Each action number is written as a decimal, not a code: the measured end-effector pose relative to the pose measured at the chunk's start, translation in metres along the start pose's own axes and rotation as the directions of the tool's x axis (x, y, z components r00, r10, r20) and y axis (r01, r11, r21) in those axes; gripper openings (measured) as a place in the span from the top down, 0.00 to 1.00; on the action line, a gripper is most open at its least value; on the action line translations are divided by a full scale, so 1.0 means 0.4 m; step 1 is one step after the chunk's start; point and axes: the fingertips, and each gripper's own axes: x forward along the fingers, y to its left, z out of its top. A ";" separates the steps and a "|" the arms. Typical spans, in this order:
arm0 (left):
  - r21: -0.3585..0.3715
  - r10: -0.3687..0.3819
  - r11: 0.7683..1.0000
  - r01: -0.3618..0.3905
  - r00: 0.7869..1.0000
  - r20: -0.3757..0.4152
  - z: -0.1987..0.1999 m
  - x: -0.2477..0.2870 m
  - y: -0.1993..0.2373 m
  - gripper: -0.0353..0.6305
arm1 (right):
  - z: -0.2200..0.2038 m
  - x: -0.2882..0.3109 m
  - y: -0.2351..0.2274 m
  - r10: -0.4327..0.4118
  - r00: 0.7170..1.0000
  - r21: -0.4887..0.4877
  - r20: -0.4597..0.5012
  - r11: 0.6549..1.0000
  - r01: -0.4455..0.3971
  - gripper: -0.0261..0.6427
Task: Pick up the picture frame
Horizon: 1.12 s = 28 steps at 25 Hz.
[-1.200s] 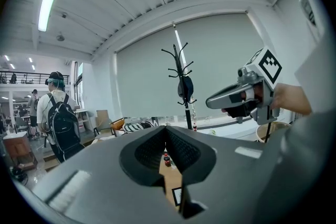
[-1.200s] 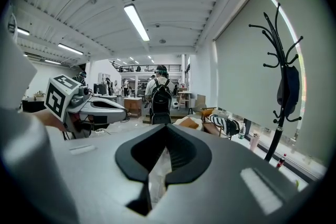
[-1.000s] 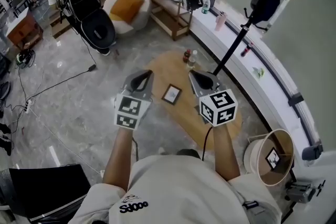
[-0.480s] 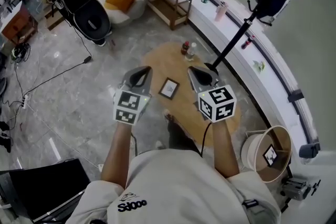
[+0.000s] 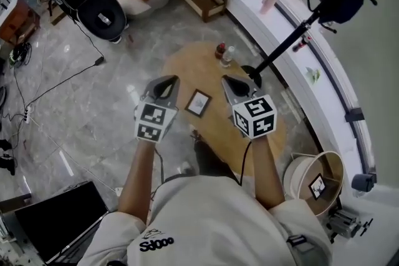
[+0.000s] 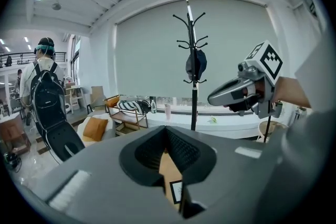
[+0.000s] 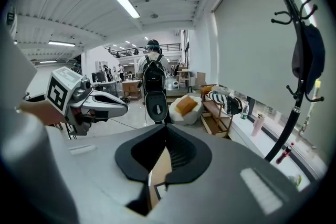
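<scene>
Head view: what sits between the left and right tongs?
In the head view, the picture frame, flat on the wooden table, shows between the left tongs and right tongs; neither touches it.

Two tongs are in view: the left tongs (image 5: 167,83) and the right tongs (image 5: 230,83). One picture frame (image 5: 198,103) lies at frame centre on one round tabletop (image 5: 193,68). Two bottles stand above it, a dark bottle (image 5: 221,50) and a clear bottle (image 5: 229,57). One coat stand (image 5: 293,47) is at upper right and one basket (image 5: 299,180) at lower right.
</scene>
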 end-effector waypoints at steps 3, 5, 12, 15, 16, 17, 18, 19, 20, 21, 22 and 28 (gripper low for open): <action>-0.009 -0.009 1.000 0.009 0.999 -0.042 -0.037 0.075 0.020 0.93 | -0.038 0.061 -0.044 0.019 0.999 0.008 -0.050 1.000 -0.019 0.95; -0.017 -0.019 1.000 0.018 0.997 -0.069 -0.066 0.123 0.033 0.93 | -0.068 0.102 -0.071 0.030 0.996 0.020 -0.082 0.999 -0.029 0.95; -0.059 -0.043 0.998 0.033 0.984 -0.172 -0.187 0.280 0.066 0.93 | -0.185 0.237 -0.161 0.061 0.983 0.080 -0.174 0.996 -0.048 0.96; -0.078 -0.056 0.996 0.040 0.974 -0.222 -0.249 0.335 0.071 0.93 | -0.248 0.288 -0.190 0.074 0.973 0.103 -0.217 0.993 -0.053 0.95; -0.084 -0.063 0.996 0.044 0.970 -0.235 -0.270 0.352 0.072 0.93 | -0.268 0.305 -0.200 0.077 0.970 0.112 -0.230 0.992 -0.052 0.96; -0.090 -0.070 0.995 0.049 0.966 -0.248 -0.292 0.369 0.074 0.93 | -0.289 0.322 -0.210 0.079 0.967 0.122 -0.243 0.991 -0.050 0.96; -0.096 -0.076 0.994 0.053 0.963 -0.259 -0.314 0.386 0.077 0.93 | -0.310 0.341 -0.219 0.081 0.963 0.133 -0.257 0.990 -0.047 0.96; -0.102 -0.082 0.993 0.056 0.959 -0.271 -0.338 0.402 0.081 0.93 | -0.333 0.359 -0.226 0.083 0.959 0.142 -0.271 0.989 -0.046 0.95; -0.109 -0.087 0.992 0.058 0.955 -0.283 -0.362 0.417 0.084 0.93 | -0.357 0.376 -0.232 0.087 0.954 0.151 -0.287 0.988 -0.045 0.96; -0.115 -0.091 0.992 0.060 0.951 -0.297 -0.387 0.432 0.087 0.93 | -0.383 0.393 -0.237 0.093 0.948 0.158 -0.304 0.986 -0.046 0.96; -0.122 -0.096 0.991 0.061 0.945 -0.312 -0.413 0.447 0.087 0.93 | -0.409 0.407 -0.241 0.099 0.942 0.166 -0.320 0.985 -0.047 0.95; -0.173 -0.141 0.982 0.075 0.902 -0.407 -0.568 0.523 0.084 0.93 | -0.550 0.487 -0.258 0.131 0.906 0.212 -0.404 0.976 -0.047 0.95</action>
